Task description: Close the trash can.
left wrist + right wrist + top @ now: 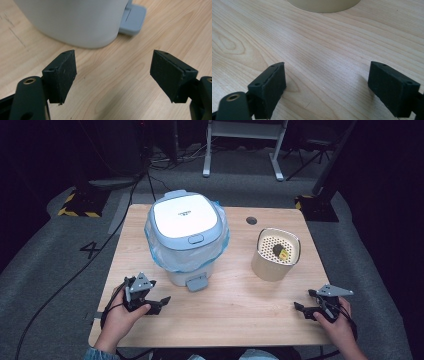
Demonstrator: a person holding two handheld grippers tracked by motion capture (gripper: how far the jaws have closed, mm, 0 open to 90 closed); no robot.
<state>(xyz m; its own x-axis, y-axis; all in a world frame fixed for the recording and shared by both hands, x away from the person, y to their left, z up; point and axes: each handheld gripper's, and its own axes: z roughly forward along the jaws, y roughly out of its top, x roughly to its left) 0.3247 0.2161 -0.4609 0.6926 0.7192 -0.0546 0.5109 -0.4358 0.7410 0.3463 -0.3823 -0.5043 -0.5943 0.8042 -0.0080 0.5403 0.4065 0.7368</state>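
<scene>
A white pedal bin [186, 236] with a pale blue lid and a clear liner stands at the table's back left; its lid is down and its grey foot pedal [196, 283] faces me. To its right sits a beige perforated container [275, 253] with small items inside. My left gripper [161, 303] rests open near the front left, pointing at the bin base [75, 20] and the pedal [132, 17]. My right gripper [303, 301] is open at the front right, aimed at the beige container [324, 5]. Nothing lies between either pair of pads.
The wooden table [235, 310] has a round cable hole [251, 220] at the back. Bare wood lies between the two grippers. Beyond the table are grey floor, cables and a white desk frame [242, 145].
</scene>
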